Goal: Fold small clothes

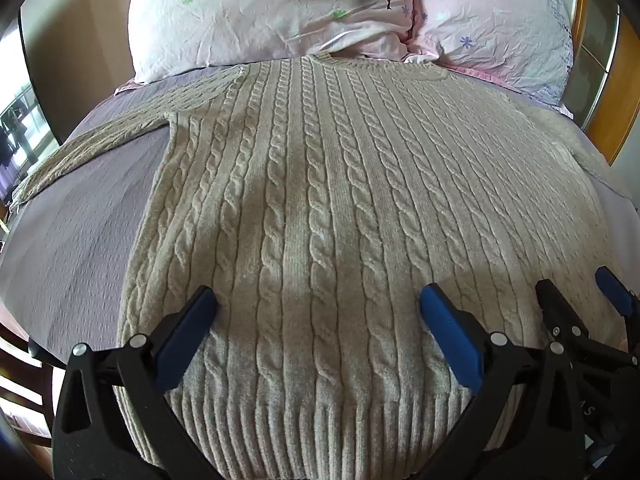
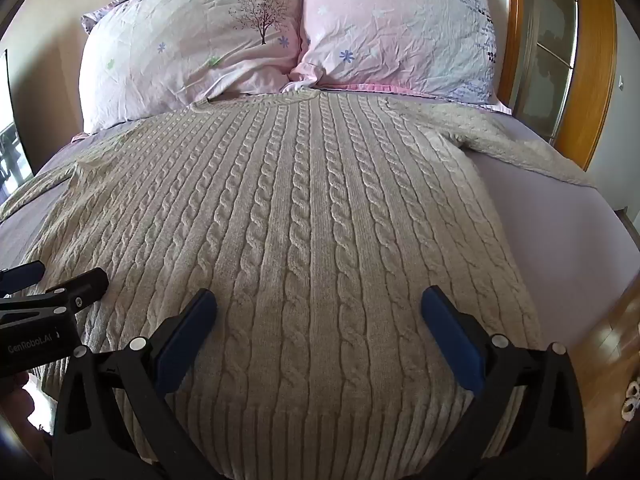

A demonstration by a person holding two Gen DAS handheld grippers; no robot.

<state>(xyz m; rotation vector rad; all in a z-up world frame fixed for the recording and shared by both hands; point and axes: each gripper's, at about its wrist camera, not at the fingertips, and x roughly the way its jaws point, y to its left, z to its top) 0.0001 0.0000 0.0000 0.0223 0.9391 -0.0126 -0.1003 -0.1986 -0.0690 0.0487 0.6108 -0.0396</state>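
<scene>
A beige cable-knit sweater (image 1: 320, 184) lies flat on the bed, collar toward the pillows, ribbed hem toward me. It also fills the right wrist view (image 2: 304, 216). Its left sleeve (image 1: 92, 140) stretches out to the left; its right sleeve (image 2: 516, 144) stretches out to the right. My left gripper (image 1: 318, 300) is open and empty just above the hem on the left half. My right gripper (image 2: 318, 300) is open and empty above the hem on the right half. The right gripper also shows at the right edge of the left wrist view (image 1: 576, 292).
The sweater lies on a lilac bed sheet (image 1: 80, 240). Two pink floral pillows (image 2: 192, 56) (image 2: 400, 28) lean at the head of the bed. A wooden headboard frame (image 2: 596, 80) stands at the right. Wooden floor (image 2: 608, 340) shows beyond the bed's right edge.
</scene>
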